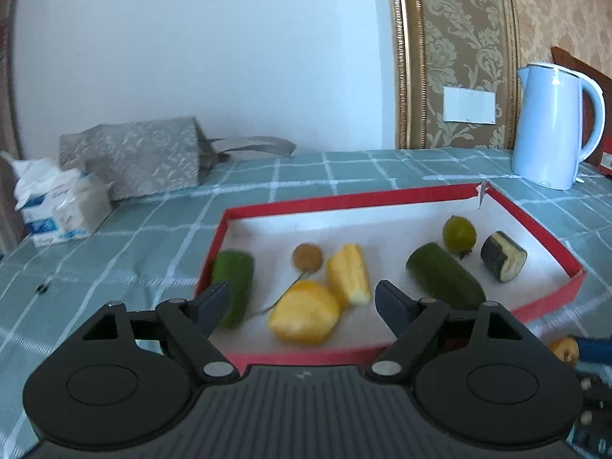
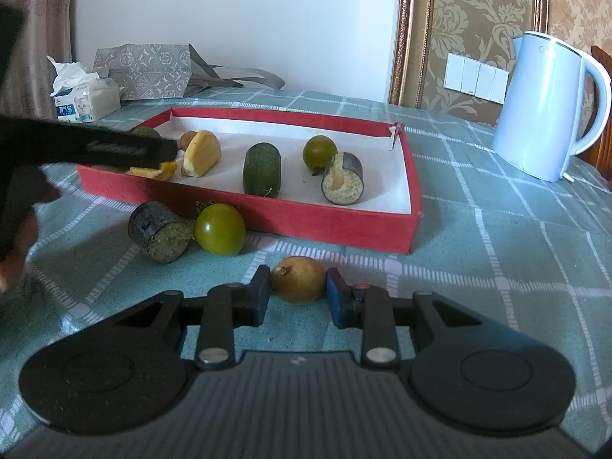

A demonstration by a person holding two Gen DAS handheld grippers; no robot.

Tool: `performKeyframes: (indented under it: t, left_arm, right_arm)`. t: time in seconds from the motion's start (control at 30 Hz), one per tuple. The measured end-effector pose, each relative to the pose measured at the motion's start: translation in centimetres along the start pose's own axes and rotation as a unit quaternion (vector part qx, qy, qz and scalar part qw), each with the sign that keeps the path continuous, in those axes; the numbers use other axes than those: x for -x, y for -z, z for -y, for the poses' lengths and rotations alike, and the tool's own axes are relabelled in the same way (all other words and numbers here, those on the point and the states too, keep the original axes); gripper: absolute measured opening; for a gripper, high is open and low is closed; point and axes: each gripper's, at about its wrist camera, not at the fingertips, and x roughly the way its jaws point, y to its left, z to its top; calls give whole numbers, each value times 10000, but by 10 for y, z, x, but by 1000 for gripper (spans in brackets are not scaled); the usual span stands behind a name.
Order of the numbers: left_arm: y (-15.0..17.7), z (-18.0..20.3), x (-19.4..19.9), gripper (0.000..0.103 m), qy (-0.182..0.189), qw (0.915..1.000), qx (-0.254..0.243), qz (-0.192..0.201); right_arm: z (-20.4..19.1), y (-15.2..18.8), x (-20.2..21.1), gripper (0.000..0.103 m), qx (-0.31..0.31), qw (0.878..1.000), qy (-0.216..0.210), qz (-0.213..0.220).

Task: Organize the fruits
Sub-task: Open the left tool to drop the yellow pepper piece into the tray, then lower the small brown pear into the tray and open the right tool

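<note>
My right gripper (image 2: pixel 298 291): pinching a brown kiwi (image 2: pixel 298 278) on the checked tablecloth (image 2: pixel 497 267). My left gripper (image 1: pixel 302 298): spread, empty, over the red tray (image 1: pixel 420 194). Yellow fruit piece (image 1: pixel 305 317) at 12 o'clock. Kettle (image 1: pixel 550 126) at 2 o'clock.

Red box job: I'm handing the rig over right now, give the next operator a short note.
Left gripper: open over the red box, holding nothing.
Right gripper: shut on a brown kiwi-like fruit at the tablecloth.
Done: seven pieces lie in the box, including the yellow piece below the left gripper.
Left: box the brown fruit, then the green tomato and eggplant chunk in front of the box.
</note>
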Motion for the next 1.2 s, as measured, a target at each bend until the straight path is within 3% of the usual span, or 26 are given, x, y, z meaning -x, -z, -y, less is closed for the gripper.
performKeyframes:
  t: [0.27,0.5,1.2]
  left_arm:
    - [21,-28,25,87,-168,9989,400,-162]
    - [31,-48,35,87,-57,9967,762,-267]
    - [36,-35,28,87,-3,9978,361,-548]
  right_arm:
    - [1,0,0,29,-39,10000,19,23]
    - [2,0,0,29,-57,10000,29,17]
    - [9,1,4,29,-269,9995,121,93]
